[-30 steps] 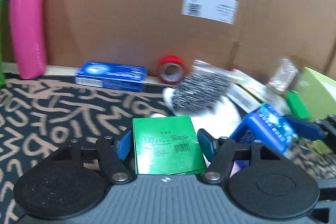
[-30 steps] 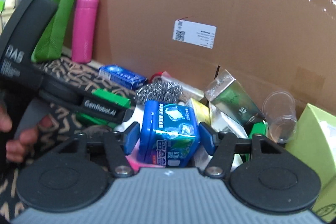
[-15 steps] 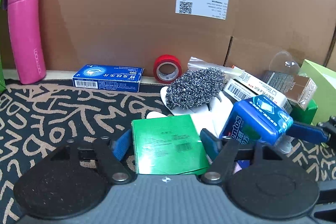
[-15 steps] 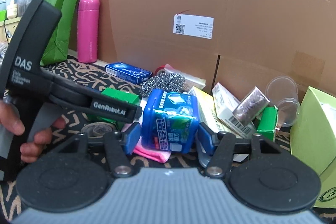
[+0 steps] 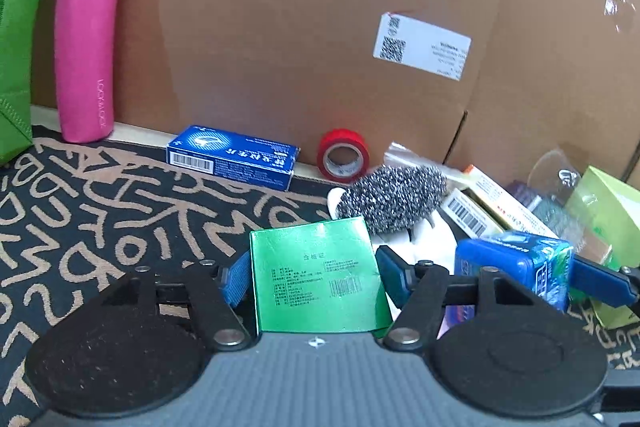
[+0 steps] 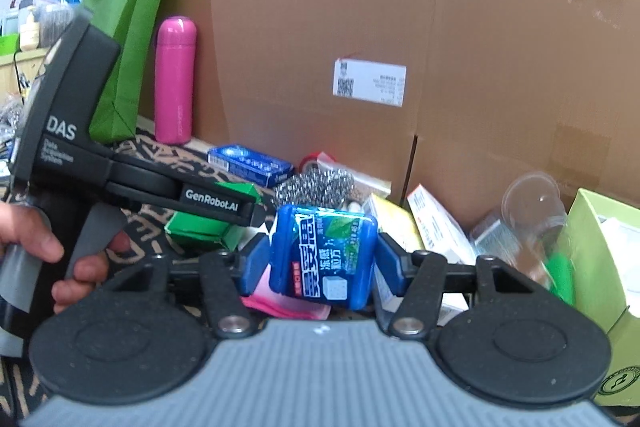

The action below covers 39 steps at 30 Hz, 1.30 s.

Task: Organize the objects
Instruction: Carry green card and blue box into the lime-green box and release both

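My left gripper (image 5: 312, 277) is shut on a flat green box (image 5: 318, 277) and holds it above the patterned black mat (image 5: 100, 219). My right gripper (image 6: 320, 263) is shut on a blue gum container (image 6: 324, 259), held above the pile; the container also shows at the right of the left wrist view (image 5: 516, 267). The left gripper and green box show in the right wrist view (image 6: 212, 215), left of the container.
A pink flask (image 5: 86, 47), a blue box (image 5: 232, 157), red tape (image 5: 342, 155) and a steel scourer (image 5: 394, 193) lie along the cardboard wall (image 5: 300, 7). Cartons, a clear cup (image 6: 532, 199) and a light green box (image 6: 604, 247) crowd the right. A green bag (image 6: 128, 27) stands at left.
Both grippers have risen and drawn back with their loads. The blue container has moved up away from the pile. The left view has swung left and steadied.
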Each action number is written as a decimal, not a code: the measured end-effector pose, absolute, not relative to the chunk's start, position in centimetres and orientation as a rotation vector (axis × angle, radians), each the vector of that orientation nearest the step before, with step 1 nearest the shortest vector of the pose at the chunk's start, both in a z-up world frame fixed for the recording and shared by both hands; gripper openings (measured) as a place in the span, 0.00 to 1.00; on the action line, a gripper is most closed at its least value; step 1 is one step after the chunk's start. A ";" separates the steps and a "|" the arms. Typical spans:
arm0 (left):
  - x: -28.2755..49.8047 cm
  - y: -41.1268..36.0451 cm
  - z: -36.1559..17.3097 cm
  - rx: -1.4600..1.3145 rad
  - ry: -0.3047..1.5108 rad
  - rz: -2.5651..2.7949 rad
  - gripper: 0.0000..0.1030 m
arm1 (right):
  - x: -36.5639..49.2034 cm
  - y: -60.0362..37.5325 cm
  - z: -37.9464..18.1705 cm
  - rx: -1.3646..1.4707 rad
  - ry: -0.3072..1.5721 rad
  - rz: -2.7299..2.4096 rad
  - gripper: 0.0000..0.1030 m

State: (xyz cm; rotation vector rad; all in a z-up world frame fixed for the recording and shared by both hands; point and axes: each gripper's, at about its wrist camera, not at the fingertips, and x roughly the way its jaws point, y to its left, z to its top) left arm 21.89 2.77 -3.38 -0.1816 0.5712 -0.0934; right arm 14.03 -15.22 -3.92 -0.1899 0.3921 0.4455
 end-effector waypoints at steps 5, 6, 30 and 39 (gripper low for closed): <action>21.8 2.6 -3.2 -0.183 0.559 -0.097 0.66 | 13.6 -15.8 -2.8 -0.173 0.347 0.435 0.10; 21.8 2.6 -3.3 -0.180 0.562 -0.098 0.66 | 13.6 -15.7 -2.8 -0.197 0.344 0.418 0.10; 21.1 3.0 -2.7 -0.235 0.530 -0.091 0.66 | 15.7 -14.7 -4.6 -0.186 0.433 0.430 0.74; 19.5 0.9 -0.6 -0.254 0.482 -0.196 0.66 | 13.2 -18.7 -0.8 -0.093 0.277 0.368 0.73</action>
